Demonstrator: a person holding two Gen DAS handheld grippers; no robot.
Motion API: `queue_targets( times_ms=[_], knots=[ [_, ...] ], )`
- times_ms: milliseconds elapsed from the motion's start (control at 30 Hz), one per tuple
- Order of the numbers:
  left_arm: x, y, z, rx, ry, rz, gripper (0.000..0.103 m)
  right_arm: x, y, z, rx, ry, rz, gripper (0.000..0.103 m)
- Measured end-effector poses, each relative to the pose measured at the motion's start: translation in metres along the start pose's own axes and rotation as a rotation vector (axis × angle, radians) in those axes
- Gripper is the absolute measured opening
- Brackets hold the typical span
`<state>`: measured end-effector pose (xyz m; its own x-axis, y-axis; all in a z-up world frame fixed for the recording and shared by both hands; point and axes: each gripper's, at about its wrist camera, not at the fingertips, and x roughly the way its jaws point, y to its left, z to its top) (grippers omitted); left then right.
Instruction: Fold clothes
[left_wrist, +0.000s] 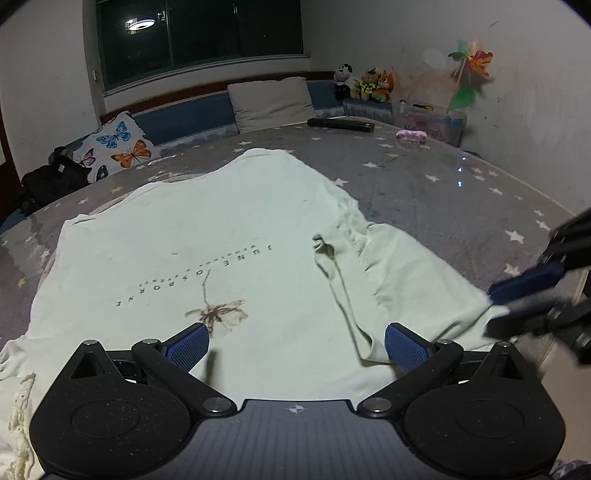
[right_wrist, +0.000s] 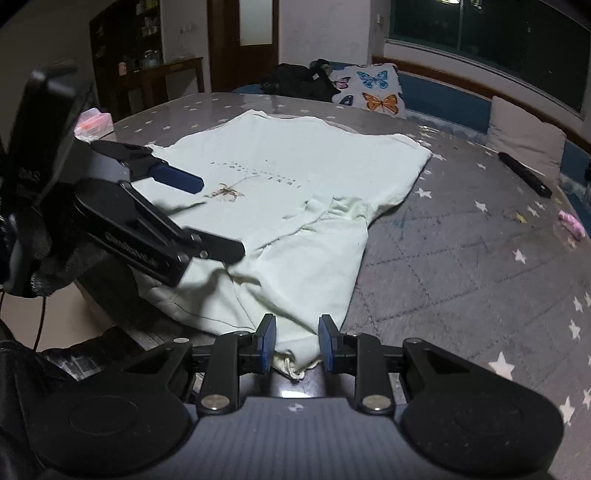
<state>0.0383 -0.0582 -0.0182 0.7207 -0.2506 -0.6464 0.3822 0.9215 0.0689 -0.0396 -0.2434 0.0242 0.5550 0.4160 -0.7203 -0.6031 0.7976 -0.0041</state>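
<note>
A pale green T-shirt (left_wrist: 207, 236) with dark lettering and a brown print lies spread on the grey star-patterned mat (left_wrist: 443, 192); one sleeve is folded in over the body. My left gripper (left_wrist: 295, 345) is open, hovering over the shirt's near part. In the right wrist view the shirt (right_wrist: 295, 158) lies ahead, and my right gripper (right_wrist: 297, 345) has its jaws partly open around the shirt's near sleeve edge, fabric between the pads. The right gripper also shows at the left wrist view's right edge (left_wrist: 524, 295). The left gripper shows at the left of the right wrist view (right_wrist: 207, 218).
A butterfly pillow (left_wrist: 118, 144), grey cushion (left_wrist: 271, 103), black bag (left_wrist: 51, 177), long black object (left_wrist: 340, 124), pink item (left_wrist: 411, 136), stuffed toys (left_wrist: 365, 85) and a pinwheel (left_wrist: 472, 62) line the mat's far side. A wooden desk (right_wrist: 162, 77) and pink tissue pack (right_wrist: 92, 123) stand left.
</note>
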Motion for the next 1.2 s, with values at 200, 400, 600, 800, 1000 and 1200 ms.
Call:
queue_targets(
  times_ms=[200, 400, 600, 800, 1000, 1200],
  knots=[
    [0.001, 0.008, 0.000, -0.033, 0.004, 0.027, 0.103, -0.011, -0.005, 0.000, 0.015, -0.002, 0.001, 0.025],
    [-0.010, 0.014, 0.002, -0.049, -0.022, 0.013, 0.103, -0.006, 0.001, -0.006, 0.013, 0.016, 0.019, 0.025],
    [-0.023, 0.004, 0.002, -0.027, -0.043, -0.098, 0.096, -0.004, 0.001, -0.004, 0.012, 0.009, 0.027, 0.025],
    [-0.017, -0.013, 0.003, 0.015, -0.028, -0.177, 0.064, -0.002, 0.000, -0.006, 0.027, 0.011, 0.031, 0.025],
    [-0.007, -0.017, 0.002, 0.025, -0.006, -0.228, 0.031, -0.002, 0.000, -0.007, 0.029, 0.011, 0.034, 0.025],
    [-0.013, -0.012, 0.004, 0.005, -0.035, -0.236, 0.014, 0.000, -0.001, -0.007, 0.033, 0.014, 0.036, 0.025]
  ],
)
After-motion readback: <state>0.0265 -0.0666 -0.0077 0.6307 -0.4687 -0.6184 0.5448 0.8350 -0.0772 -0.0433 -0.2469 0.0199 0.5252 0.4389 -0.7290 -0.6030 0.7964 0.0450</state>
